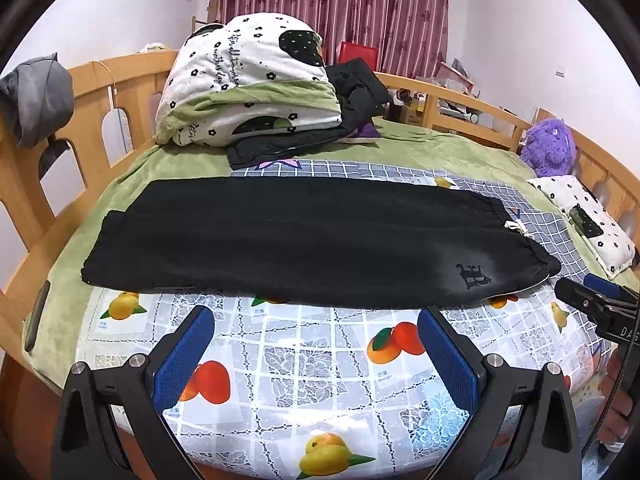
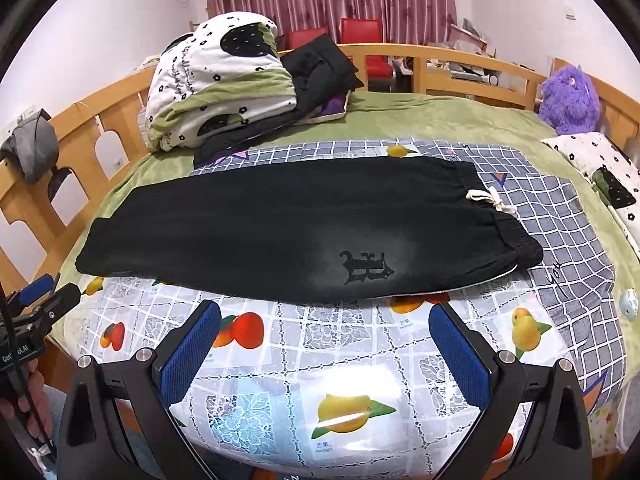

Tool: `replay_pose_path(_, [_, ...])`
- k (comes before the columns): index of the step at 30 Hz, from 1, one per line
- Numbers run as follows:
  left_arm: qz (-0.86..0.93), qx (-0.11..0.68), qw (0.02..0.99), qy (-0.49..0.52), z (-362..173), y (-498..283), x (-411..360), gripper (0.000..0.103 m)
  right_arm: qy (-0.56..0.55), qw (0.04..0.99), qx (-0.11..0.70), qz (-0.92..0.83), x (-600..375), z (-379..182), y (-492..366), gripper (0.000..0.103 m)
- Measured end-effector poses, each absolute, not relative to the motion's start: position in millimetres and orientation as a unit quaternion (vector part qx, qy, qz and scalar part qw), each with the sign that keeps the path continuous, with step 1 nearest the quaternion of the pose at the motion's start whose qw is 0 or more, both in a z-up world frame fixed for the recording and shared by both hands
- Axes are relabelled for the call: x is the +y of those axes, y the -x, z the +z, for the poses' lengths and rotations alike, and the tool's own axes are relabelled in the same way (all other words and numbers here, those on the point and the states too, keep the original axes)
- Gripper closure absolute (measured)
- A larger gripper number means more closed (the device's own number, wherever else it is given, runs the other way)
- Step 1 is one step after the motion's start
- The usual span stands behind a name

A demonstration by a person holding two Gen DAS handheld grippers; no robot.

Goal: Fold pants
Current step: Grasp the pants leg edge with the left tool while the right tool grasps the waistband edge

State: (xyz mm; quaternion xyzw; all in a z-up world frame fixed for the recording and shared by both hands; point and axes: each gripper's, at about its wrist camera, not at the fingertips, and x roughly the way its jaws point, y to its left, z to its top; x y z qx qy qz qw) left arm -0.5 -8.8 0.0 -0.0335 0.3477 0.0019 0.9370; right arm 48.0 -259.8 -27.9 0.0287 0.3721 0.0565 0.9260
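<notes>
Black pants lie flat across the bed, folded lengthwise, waistband with a white drawstring at the right, leg ends at the left. They also show in the right wrist view, with a dark logo near the front edge. My left gripper is open and empty, just in front of the pants' near edge. My right gripper is open and empty, also just short of the near edge, and shows at the right of the left wrist view.
The pants rest on a fruit-print plastic cloth over a green bedspread. A folded quilt and dark clothes are stacked at the back. A purple plush, a pillow and wooden bed rails surround it.
</notes>
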Motion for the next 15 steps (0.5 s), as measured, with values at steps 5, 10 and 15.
replay_pose_path(5, [0.006,0.348,0.937,0.034,0.4,-2.5,-9.5,0.001,-0.027,0.929,0.363,0.060,-255.8,-25.0,-49.0,0.002])
replay_pose_path(10, [0.003,0.348,0.937,0.028,7.3,-6.7,-10.6,0.001,-0.040,0.928,0.365,0.068,-254.8,-25.5,-54.0,0.002])
replay_pose_path(15, [0.036,0.326,0.945,0.010,27.0,-14.4,-3.5,0.000,-0.067,0.925,0.368,0.072,-260.0,-24.1,-64.4,0.002])
